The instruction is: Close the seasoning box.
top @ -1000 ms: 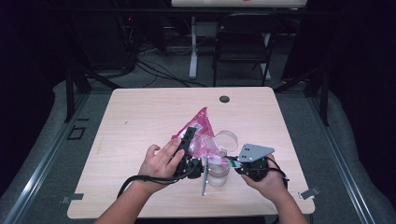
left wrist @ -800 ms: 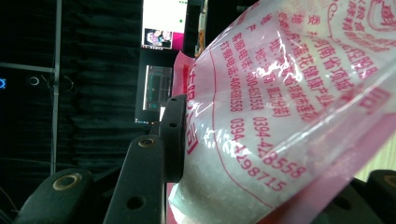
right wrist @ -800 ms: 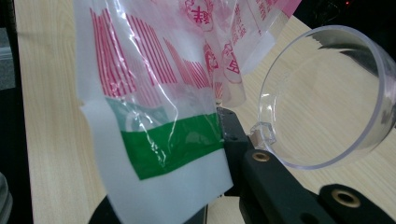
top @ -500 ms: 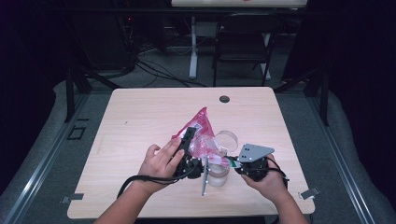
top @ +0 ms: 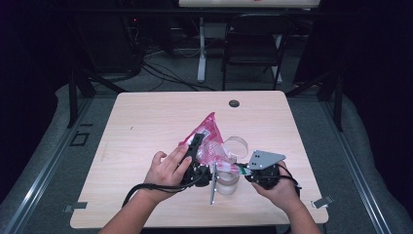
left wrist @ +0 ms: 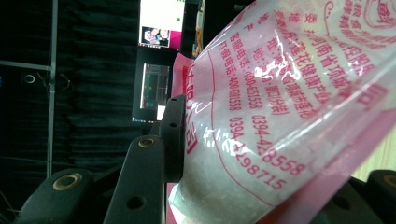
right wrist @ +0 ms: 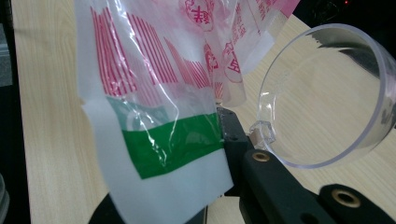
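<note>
Left, right and far side of the pink bag [top: 204,139], the table [top: 146,122] lies open. A clear lid [top: 235,144] crowds the bag's right edge, a clear cup [top: 227,179] its near side.

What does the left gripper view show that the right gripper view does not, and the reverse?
Left gripper view: red printed digits on the pink bag, the left claw pressing on it, and lit screens against a dark curtain. Right gripper view: a green band on the bag, the right claw pinching its edge, a clear round container and the wooden table. Shared: the same printed bag, seen close up.
</note>
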Motion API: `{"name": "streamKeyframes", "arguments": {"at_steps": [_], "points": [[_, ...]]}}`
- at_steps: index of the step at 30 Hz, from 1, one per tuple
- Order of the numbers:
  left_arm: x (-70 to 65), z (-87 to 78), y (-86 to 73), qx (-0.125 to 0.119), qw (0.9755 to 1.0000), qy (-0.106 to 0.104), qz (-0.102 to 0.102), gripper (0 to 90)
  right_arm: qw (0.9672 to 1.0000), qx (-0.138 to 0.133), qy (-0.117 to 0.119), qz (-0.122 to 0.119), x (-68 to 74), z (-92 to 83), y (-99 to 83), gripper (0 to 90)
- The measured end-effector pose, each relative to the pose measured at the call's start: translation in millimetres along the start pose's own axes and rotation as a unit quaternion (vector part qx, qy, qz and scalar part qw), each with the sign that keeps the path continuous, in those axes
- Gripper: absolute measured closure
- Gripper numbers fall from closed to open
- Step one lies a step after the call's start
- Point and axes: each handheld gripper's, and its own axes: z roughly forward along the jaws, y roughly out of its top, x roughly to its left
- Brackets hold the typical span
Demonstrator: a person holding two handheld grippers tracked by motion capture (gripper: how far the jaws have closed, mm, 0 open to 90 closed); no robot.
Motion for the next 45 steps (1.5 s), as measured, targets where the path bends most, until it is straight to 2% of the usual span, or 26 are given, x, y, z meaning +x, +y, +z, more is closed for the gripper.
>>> {"name": "streamKeyframes", "arguments": {"at_steps": [9, 14, 45], "points": [[-2.3, 0.9, -2.4, 0.003, 0.9999, -0.007, -0.01, 65.6, 1.0, 0.003, -0.003, -0.002, 1.2, 0.0, 0.9, 90.0], [-3.0, 1.3, -3.2, 0.004, 0.9999, -0.008, -0.008, 65.6, 1.0, 0.004, -0.003, -0.002, 1.1, 0.6, 0.6, 90.0], [-12.8, 2.6, -8.7, 0.012, 0.9992, -0.027, -0.026, 65.7, 0.9998, 0.017, -0.006, -0.007, 2.2, 4.4, -0.7, 90.0]]}}
